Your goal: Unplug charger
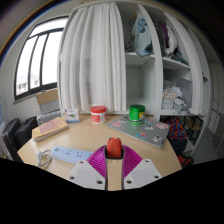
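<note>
Though the task is to unplug a charger, the gripper already has its magenta pads pressed narrow on a small, rounded red-orange object, probably the charger, with no socket or cable visible, so I judge the pull largely done. At eleven o'clock beyond the fingers a red-lidded jar stands on the pale wooden table, a green-lidded jar at one o'clock, soft white curtains behind.
</note>
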The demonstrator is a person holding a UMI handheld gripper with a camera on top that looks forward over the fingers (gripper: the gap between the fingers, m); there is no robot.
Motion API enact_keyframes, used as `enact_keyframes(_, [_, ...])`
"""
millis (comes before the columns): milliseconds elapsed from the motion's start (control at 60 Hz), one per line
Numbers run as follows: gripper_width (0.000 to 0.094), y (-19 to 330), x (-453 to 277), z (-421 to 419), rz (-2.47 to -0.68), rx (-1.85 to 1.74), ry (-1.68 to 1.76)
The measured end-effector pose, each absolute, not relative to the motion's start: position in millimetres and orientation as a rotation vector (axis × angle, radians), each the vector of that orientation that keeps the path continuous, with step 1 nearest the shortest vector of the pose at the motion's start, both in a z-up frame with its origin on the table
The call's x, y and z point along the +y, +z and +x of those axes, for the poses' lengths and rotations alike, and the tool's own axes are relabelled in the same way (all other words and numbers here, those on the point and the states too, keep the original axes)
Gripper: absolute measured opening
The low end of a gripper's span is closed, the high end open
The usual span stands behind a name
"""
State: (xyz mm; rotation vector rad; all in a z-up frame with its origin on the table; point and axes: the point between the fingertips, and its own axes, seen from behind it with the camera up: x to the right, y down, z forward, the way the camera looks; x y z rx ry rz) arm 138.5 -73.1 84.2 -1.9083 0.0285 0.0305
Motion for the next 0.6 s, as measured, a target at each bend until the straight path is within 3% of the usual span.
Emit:
enact_keyframes(167, [0.0205, 24.7, -72.1, 142.3, -2.056, 0.0, -0.001])
enact_keyframes(450, [0.032, -0.1, -69.6, 147.4, -2.144, 0.028, 0.011])
enact_keyframes(483, [0.0381, -0.5, -69.8, 147.5, -2.147, 0.036, 0.019])
enact_keyframes(600, [0.0811, 7.4, -74.6, 150.0, -2.125, 0.032, 0.046])
